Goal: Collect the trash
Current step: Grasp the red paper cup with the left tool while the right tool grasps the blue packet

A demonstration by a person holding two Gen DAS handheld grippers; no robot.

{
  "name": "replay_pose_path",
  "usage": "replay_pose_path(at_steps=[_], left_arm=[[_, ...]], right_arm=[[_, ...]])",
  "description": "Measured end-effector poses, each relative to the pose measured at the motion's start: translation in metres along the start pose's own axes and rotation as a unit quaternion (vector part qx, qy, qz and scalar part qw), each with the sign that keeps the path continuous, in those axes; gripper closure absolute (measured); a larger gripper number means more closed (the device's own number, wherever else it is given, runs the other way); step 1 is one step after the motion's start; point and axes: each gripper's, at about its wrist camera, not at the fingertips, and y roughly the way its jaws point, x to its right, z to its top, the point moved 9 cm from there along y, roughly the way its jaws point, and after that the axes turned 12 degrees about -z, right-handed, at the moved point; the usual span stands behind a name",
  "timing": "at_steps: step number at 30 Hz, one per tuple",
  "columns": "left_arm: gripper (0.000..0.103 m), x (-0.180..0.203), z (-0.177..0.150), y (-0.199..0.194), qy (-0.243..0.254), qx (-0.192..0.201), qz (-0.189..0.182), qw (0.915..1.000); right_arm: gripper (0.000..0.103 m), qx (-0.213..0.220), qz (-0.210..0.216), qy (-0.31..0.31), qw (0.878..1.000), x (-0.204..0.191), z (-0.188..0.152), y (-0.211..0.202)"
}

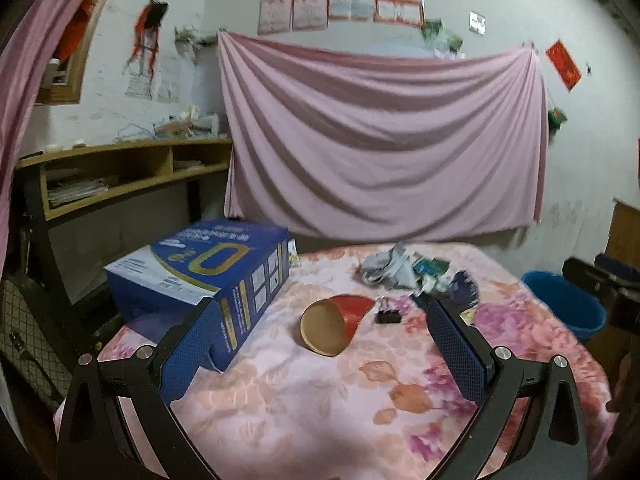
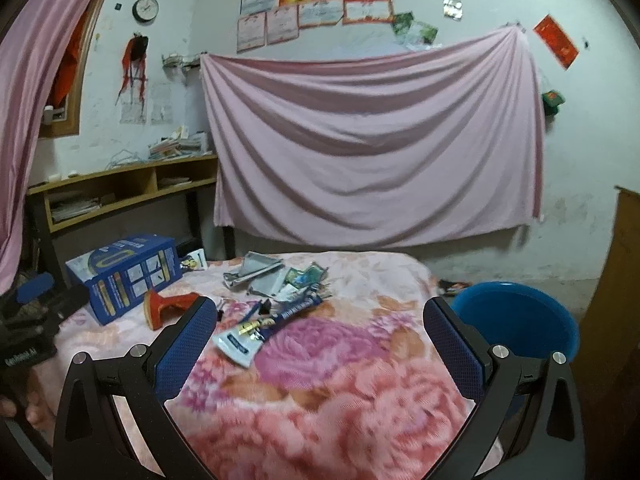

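A table under a pink flowered cloth carries the trash. A heap of crumpled wrappers lies at its far side. A blue-and-white tube wrapper lies nearest my right gripper, which is open above the cloth and holds nothing. A tipped red cup with a tan base lies mid-table beside a small black clip. My left gripper is open and empty, just short of the cup. A blue bin stands right of the table.
A large blue carton sits on the table's left. A wooden shelf desk stands behind it, a pink sheet hangs on the back wall, and a wooden cabinet is at the right.
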Motion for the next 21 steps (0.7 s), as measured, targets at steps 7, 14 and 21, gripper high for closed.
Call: replay_pose_path(at_steps=[7,14,21], left_arm=[[0.003,-0.012,-0.019,0.053,-0.002,-0.075,-0.017,0.997],[0.015,-0.018,-0.032,0.089,0.011,-0.125,-0.011,0.9921],[0.024,-0.024,-0.034,0.111,0.011,-0.153,-0.019,0.988]], right_arm=[[0.0,-0.079,0.045,0.024,0.996,-0.01,0.001,0.062],[0.0,-0.172,0.086,0.033,0.981,-0.031,-0.019,0.109],[0.02,-0.245,0.115,0.033,0.962,-0.049,-0.042,0.14]])
